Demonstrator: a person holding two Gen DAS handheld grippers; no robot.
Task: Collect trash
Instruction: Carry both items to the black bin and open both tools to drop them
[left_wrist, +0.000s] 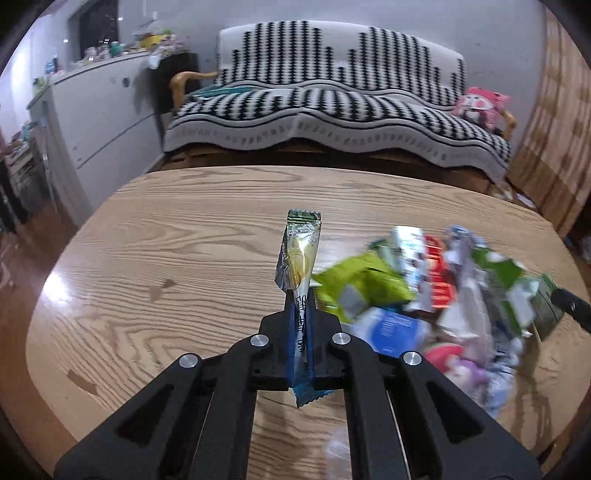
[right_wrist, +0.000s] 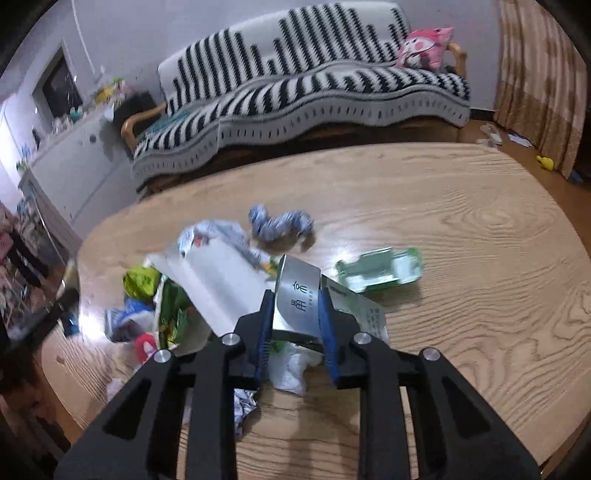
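Left tool (left_wrist: 300, 295) clamps a long snack wrapper (left_wrist: 298, 254) lengthwise, its free end pointing forward beyond the fingertips

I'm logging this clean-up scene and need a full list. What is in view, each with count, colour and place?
Table: one, light wood grain, fills the foreground.
Slim wrapper: one, green and yellow with a blue end, clamped upright in the left jaws.
Silver packet: one, silver, between the right jaws.
Trash pile: one heap, green, white, red and blue wrappers, on the table.
Twisted wrapper: one, blue-grey, alone beyond the pile.
Green carton: one, green and white, flattened, right of the pile.
Sofa: one, black-and-white throw, behind the table.
Plush toy: one, pink, on the sofa's right end.
Cabinet: one, white, left of the sofa.
Left gripper: black, shut.
Right gripper: black, closing on the packet.
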